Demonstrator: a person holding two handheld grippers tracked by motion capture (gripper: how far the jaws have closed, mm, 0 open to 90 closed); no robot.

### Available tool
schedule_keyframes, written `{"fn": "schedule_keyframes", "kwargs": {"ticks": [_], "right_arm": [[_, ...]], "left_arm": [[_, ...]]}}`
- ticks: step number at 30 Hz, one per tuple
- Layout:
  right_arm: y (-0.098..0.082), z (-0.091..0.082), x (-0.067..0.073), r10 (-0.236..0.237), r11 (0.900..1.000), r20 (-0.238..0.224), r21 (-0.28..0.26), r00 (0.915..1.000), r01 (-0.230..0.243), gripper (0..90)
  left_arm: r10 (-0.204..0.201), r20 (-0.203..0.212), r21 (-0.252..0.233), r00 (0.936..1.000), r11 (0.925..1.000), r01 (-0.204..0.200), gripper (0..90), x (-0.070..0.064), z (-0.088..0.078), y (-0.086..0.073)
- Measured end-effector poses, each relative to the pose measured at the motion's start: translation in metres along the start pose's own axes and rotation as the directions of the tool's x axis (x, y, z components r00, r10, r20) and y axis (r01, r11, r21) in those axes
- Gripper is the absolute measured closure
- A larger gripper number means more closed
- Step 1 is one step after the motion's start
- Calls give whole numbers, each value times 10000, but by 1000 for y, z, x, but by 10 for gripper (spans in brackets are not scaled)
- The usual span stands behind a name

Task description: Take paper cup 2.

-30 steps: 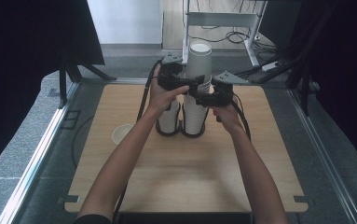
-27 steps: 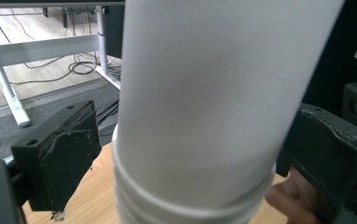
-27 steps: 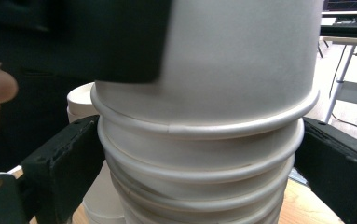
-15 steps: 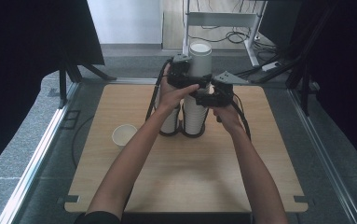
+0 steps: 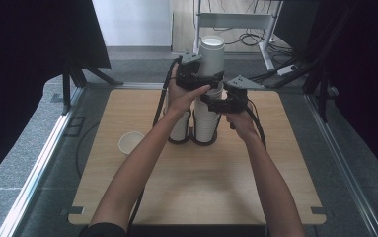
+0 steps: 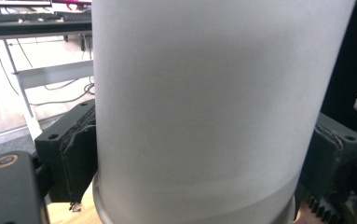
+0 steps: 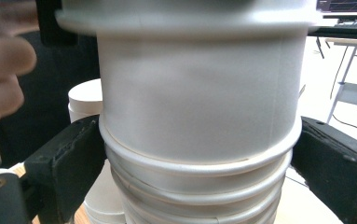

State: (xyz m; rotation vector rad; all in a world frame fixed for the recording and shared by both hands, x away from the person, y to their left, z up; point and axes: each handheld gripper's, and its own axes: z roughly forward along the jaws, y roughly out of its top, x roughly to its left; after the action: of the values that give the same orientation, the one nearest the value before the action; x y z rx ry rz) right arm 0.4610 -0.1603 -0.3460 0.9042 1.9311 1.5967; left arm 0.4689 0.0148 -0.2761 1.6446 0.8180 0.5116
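A tall stack of upturned white paper cups stands at the far middle of the wooden table. My left gripper reaches in from the left, shut on the top cup. Its jaws have just been closing, and in the left gripper view the black pads press both sides of that cup. My right gripper is lower down and comes from the right. It is shut on the stack, with its pads against the cup rims.
A shorter stack of cups stands just left of the tall one, and each stack sits in a dark ring base. A single upright cup sits on the table's left part. Metal rails run along both table sides, and a desk frame with cables stands beyond the far edge.
My left hand has shifted a little right and up onto the top cup, and its jaws have closed against the cup's sides. The right hand and the stack have stayed in place.
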Motion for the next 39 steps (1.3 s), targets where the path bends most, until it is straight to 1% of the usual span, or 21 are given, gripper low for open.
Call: {"fn": "schedule_keyframes", "kwargs": {"ticks": [2, 6, 10, 14, 16, 17, 18, 20, 21, 27, 28, 31, 33, 35, 38, 39], "right_arm": [[0, 0, 0, -11, 10000, -8, 8, 10000, 11, 52], [0, 0, 0, -54, 10000, -15, -9, 10000, 54, 52], [0, 0, 0, -41, 10000, -17, 5, 10000, 41, 52], [0, -1, 0, -44, 10000, -32, 54, 10000, 44, 52], [0, -1, 0, -96, 9999, -15, 38, 10000, 97, 53], [0, -1, 0, -97, 9999, 24, 33, 9999, 97, 56], [0, 0, 0, -58, 9999, 82, 99, 9999, 57, 61], [-1, -1, -1, 5, 9999, 43, 141, 10000, -5, 61], [-1, -1, -2, 101, 9999, -4, 117, 9999, -101, 62], [-2, -1, -3, 19, 10000, -23, 59, 10000, -19, 63], [-2, -1, -2, 78, 10000, -27, 45, 10000, -78, 64], [-2, -2, -3, 90, 9999, -29, 84, 10000, -90, 66], [-2, -2, -3, 13, 10000, -24, 44, 10000, -13, 68], [-3, -3, -3, 73, 10000, -3, 29, 10000, -73, 73], [-3, -4, -2, 59, 10000, 26, -45, 10000, -58, 76], [-3, -5, -1, 85, 9999, 100, -116, 9999, -84, 78]], "left_arm": [[3, 1, -71, 10000, 10000, -3, 124, 0, -1, 2], [7, 113, -393, 9999, 9992, -2, 128, 0, -8, 14], [-136, 251, -715, 9996, 9973, 153, 128, 0, -13, 25], [-76, 281, -910, 9996, 9958, 101, 130, -1, -18, 35], [-58, 312, -1103, 9995, 9939, 92, 130, 0, -23, 41], [-56, 358, -1300, 9993, 9915, 102, 131, -1, -28, 46], [-56, 358, -1300, 9993, 9915, 102, 131, -1, -28, 46], [105, 350, -1403, 9993, 9901, -55, 131, -2, -34, 51], [136, 360, -1446, 9993, 9894, -83, 132, -3, -36, 52], [231, 502, -1668, 9985, 9859, -144, 132, -4, -50, 55], [290, 504, -1669, 9983, 9858, -202, 131, -5, -52, 55], [498, 477, -1636, 9976, 9857, -414, 131, -6, -59, 55], [636, 487, -1549, 9968, 9864, -554, 131, -7, -64, 55], [772, 476, -1507, 9959, 9861, -692, 131, -8, -70, 53], [839, 564, -1457, 9949, 9865, -750, 131, -9, -78, 50], [810, 580, -1406, 9950, 9874, -722, 131, -10, -82, 46]]}}
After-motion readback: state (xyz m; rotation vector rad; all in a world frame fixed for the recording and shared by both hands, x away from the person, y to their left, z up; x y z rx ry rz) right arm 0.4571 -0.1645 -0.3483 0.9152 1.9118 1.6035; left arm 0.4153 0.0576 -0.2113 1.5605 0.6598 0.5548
